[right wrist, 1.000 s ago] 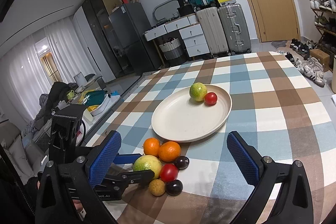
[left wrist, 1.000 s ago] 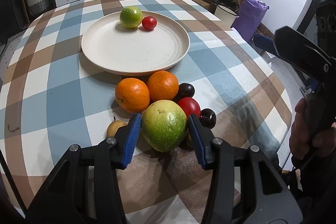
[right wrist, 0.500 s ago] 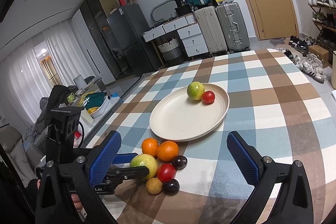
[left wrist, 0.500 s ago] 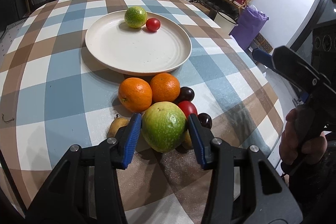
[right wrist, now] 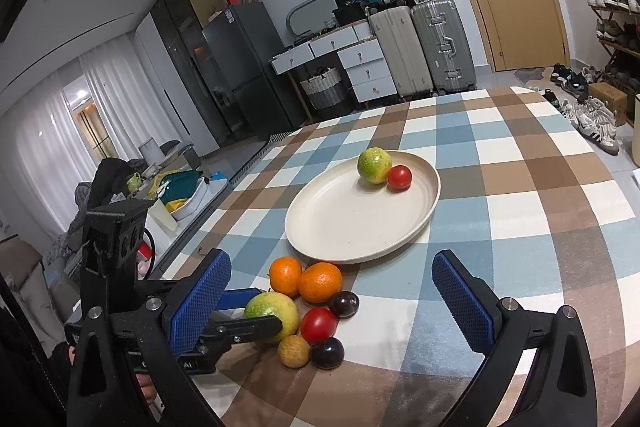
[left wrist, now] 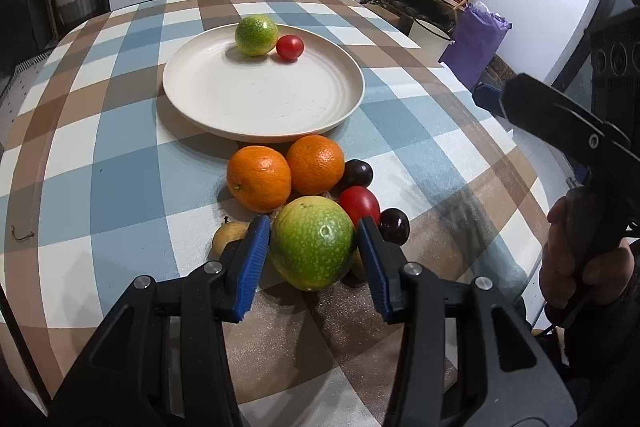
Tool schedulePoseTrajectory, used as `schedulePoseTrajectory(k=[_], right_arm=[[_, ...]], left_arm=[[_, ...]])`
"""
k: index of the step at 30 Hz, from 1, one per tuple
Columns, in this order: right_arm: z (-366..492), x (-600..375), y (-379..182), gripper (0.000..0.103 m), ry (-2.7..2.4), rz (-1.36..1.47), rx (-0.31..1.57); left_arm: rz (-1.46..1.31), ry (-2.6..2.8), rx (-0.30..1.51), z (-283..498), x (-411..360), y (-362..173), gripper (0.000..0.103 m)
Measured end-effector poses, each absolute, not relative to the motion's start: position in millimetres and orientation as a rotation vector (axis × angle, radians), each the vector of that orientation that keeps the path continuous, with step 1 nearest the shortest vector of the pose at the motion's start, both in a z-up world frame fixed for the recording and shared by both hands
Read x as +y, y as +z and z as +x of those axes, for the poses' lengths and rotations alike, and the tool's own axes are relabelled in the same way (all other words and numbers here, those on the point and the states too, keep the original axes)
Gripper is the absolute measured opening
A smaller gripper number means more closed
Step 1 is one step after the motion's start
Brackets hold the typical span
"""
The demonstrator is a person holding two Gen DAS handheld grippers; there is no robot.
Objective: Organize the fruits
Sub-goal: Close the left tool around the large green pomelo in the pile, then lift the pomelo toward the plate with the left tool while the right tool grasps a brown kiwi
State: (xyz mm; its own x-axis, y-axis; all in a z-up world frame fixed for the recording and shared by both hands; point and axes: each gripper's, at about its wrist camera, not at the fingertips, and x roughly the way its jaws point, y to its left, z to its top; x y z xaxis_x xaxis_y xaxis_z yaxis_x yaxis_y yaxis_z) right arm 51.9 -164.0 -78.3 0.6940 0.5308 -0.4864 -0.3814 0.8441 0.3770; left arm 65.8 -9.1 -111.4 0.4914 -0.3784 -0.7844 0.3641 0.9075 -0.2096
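The left gripper (left wrist: 312, 255) had its jaws closed on the big green fruit (left wrist: 313, 242), the plate (left wrist: 224, 115) lying straight ahead beyond the oranges (left wrist: 259, 177), while the right gripper (right wrist: 332, 303) hung wide open, empty, farther back.

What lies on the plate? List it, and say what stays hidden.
On the plate: a green citrus fruit touching a red tomato. The plate's surface behind and beneath them stays hidden.

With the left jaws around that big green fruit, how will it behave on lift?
The big green fruit is round and smooth-skinned, so it may slip or rotate between the flat pads. It looks heavy next to the oranges. It leans against the red tomato, which will probably roll once it goes.
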Motion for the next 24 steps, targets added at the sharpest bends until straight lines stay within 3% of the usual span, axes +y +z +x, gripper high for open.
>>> schedulePoseTrajectory(k=[24], right_arm=[[48, -164, -91, 0.103, 0.552, 0.258, 0.658]], left_arm=[[-0.231, -0.485, 0.922, 73, 28, -88, 0.042]])
